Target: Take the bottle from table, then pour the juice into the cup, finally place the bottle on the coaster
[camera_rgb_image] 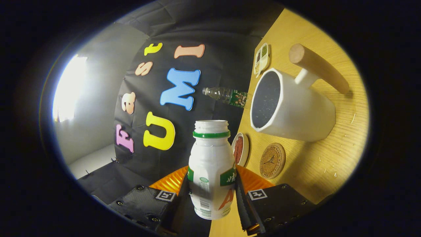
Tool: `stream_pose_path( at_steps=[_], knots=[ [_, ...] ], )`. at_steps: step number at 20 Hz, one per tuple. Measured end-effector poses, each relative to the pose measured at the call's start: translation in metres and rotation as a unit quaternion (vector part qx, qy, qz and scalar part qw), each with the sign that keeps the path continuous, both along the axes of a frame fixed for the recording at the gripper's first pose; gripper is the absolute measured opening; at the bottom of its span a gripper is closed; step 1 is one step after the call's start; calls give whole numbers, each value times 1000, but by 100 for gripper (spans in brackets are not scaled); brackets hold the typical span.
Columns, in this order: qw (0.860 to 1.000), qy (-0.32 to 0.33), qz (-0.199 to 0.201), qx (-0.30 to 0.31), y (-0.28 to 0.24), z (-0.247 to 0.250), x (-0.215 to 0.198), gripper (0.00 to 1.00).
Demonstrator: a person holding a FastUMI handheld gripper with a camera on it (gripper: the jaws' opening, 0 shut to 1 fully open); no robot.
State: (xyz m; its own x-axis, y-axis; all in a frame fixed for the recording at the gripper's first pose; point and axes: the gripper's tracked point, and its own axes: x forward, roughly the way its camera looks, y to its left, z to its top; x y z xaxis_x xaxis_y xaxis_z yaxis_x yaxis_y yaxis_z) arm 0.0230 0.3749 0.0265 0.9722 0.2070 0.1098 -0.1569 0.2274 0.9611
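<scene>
Two bottles: white juice bottle [211,171] uncapped, clamped between both fingers of gripper [212,194]; clear plastic bottle [227,96] beyond on wooden table [329,158]. View rolled sideways, gripper tilted. One small dish [240,148] with reddish-brown contents, one cork coaster [272,160], one divided snack tray [262,58], one white wood-handled cup [289,105], dark speckled inside, contents unclear.

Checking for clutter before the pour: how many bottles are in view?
2. The white juice bottle, uncapped, is gripped between the fingers of the tool. A clear plastic bottle stands beyond it at the table's far edge, next to the white cup.
</scene>
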Motion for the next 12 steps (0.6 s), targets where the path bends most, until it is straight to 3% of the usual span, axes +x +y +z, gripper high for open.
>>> stream_pose_path(
  at_steps=[12],
  knots=[
    [998, -15, -3, 63, -4, 8, 5, 65]
  ],
)
